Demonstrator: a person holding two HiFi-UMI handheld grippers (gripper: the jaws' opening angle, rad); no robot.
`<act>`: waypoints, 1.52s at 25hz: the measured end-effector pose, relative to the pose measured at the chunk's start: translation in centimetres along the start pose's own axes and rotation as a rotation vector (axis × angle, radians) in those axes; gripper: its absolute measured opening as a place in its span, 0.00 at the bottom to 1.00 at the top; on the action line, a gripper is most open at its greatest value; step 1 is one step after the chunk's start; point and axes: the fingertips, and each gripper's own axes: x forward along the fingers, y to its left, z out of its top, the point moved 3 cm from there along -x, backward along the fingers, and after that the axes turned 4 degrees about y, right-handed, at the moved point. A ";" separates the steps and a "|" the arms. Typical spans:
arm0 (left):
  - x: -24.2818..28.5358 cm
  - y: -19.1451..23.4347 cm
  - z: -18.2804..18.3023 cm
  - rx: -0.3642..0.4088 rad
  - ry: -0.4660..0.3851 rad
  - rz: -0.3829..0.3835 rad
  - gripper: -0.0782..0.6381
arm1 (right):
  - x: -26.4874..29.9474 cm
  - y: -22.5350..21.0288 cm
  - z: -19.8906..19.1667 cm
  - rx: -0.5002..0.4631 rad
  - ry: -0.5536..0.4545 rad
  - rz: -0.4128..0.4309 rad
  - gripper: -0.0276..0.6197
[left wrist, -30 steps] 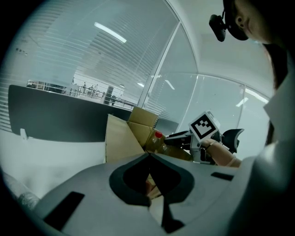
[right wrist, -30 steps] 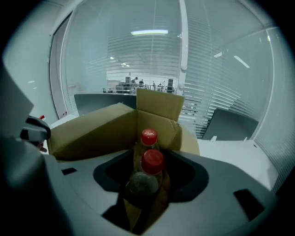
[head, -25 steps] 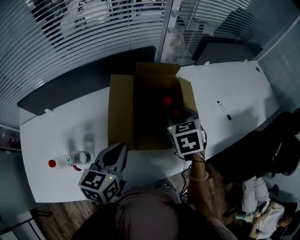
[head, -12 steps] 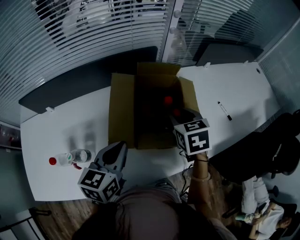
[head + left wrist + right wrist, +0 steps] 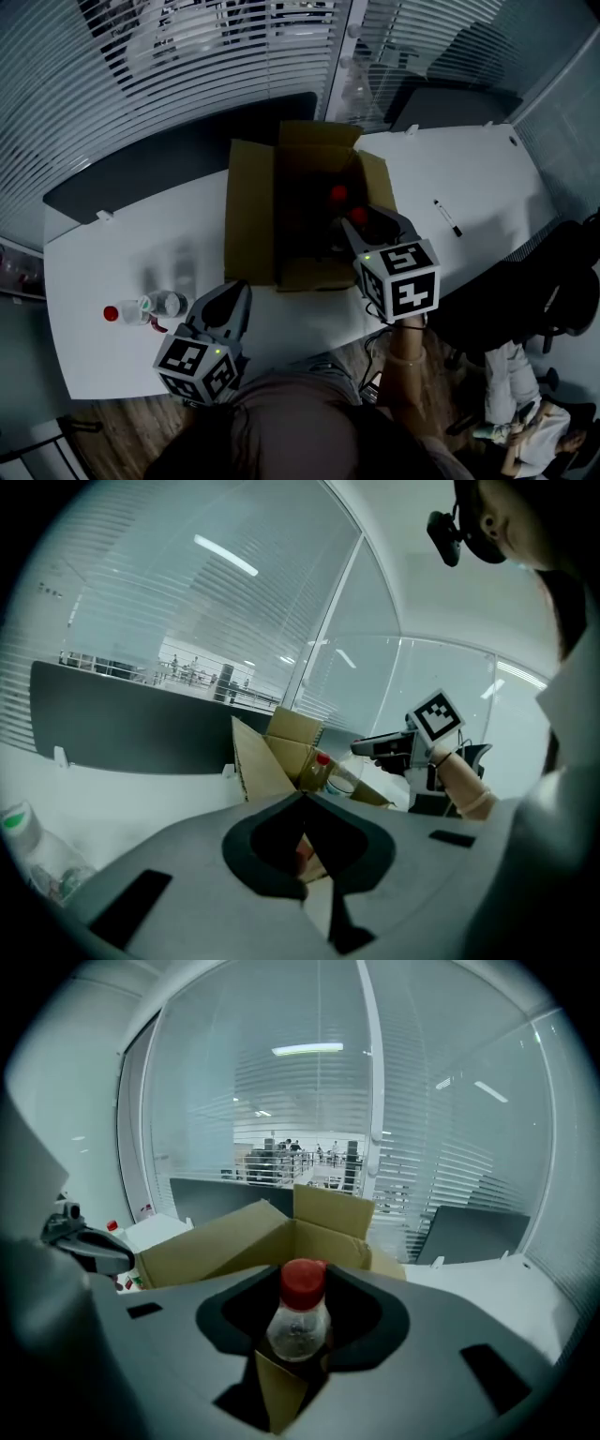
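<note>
An open cardboard box (image 5: 251, 216) stands on the white table (image 5: 112, 253). My right gripper (image 5: 361, 223) hovers over the box's right side, shut on a clear bottle with a red cap (image 5: 357, 216); in the right gripper view the bottle (image 5: 300, 1316) stands upright between the jaws, above the box (image 5: 234, 1237). A second red-capped bottle (image 5: 337, 194) sits inside the box. My left gripper (image 5: 234, 298) hangs shut and empty at the table's near edge, left of the box. From the left gripper view I see the right gripper (image 5: 380, 747) with its bottle (image 5: 321, 769) over the box (image 5: 272, 761).
Two clear bottles (image 5: 150, 307) lie on the table at the left, one with a red cap (image 5: 111, 313); a green-capped bottle (image 5: 19, 825) shows low in the left gripper view. A pen (image 5: 448, 219) lies right of the box. A dark panel (image 5: 178, 150) backs the table; office chairs (image 5: 562, 272) stand at the right.
My right gripper has risen with its bottle, out of the box and slightly toward me. The left gripper has turned a little left, bringing a table bottle into its view.
</note>
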 end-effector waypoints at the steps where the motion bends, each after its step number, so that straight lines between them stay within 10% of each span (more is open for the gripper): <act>1: -0.3 0.0 0.1 0.000 -0.003 0.000 0.12 | -0.4 0.2 0.3 -0.005 -0.010 -0.005 0.30; 38: -10.4 3.5 -0.2 0.051 -0.014 -0.057 0.12 | -13.6 9.3 7.6 -0.049 -0.338 -0.185 0.30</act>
